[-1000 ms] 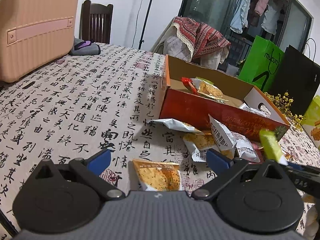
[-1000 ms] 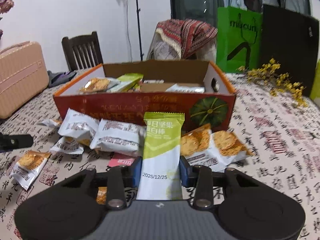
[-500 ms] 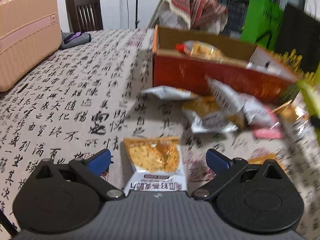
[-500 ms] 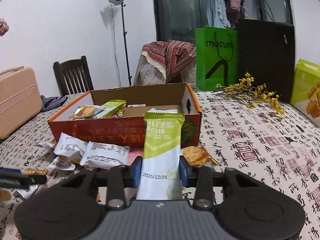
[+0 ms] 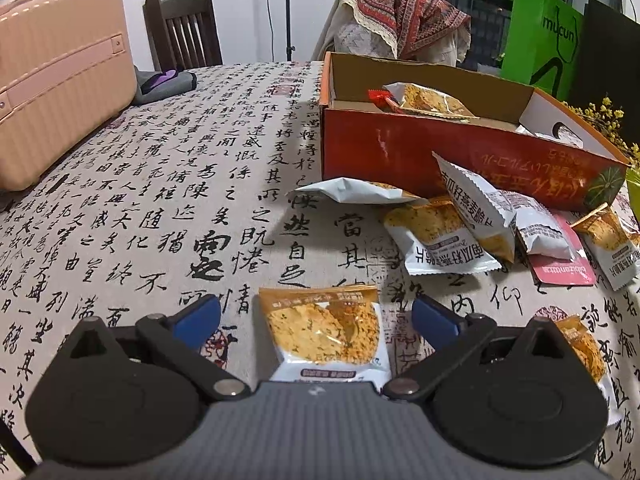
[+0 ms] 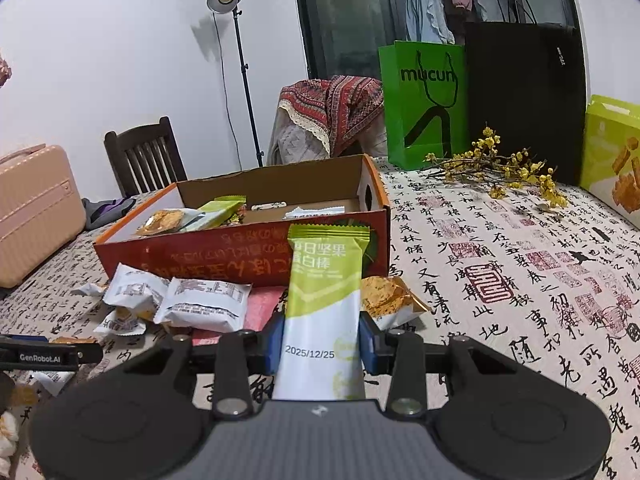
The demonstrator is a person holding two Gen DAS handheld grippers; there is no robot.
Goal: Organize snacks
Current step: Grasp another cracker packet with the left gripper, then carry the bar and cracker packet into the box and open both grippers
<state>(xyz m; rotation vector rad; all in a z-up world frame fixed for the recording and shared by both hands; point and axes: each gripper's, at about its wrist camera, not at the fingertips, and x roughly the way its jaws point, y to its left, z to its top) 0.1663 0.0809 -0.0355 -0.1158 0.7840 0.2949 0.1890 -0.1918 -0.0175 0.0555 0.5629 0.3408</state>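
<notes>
Lifted higher, the right gripper (image 6: 322, 342) still pinches a glossy green-white bar (image 6: 323, 312); left gripper (image 5: 316, 318) gapes around a crinkly cracker packet (image 5: 326, 330).

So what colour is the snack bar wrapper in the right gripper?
Green over white wrapper, clearest in the right wrist view.

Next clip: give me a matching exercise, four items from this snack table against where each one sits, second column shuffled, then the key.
Items
1. green-and-white bar
2. orange cracker packet
3. pink suitcase
4. yellow flower sprig

Places
A. flat on the tablecloth between the open left tool's fingers
B. on the table in front of the green bag
C. clamped upright in the right tool
D. on the table's far left, beyond the red box

Pairs: 1-C, 2-A, 3-D, 4-B
</notes>
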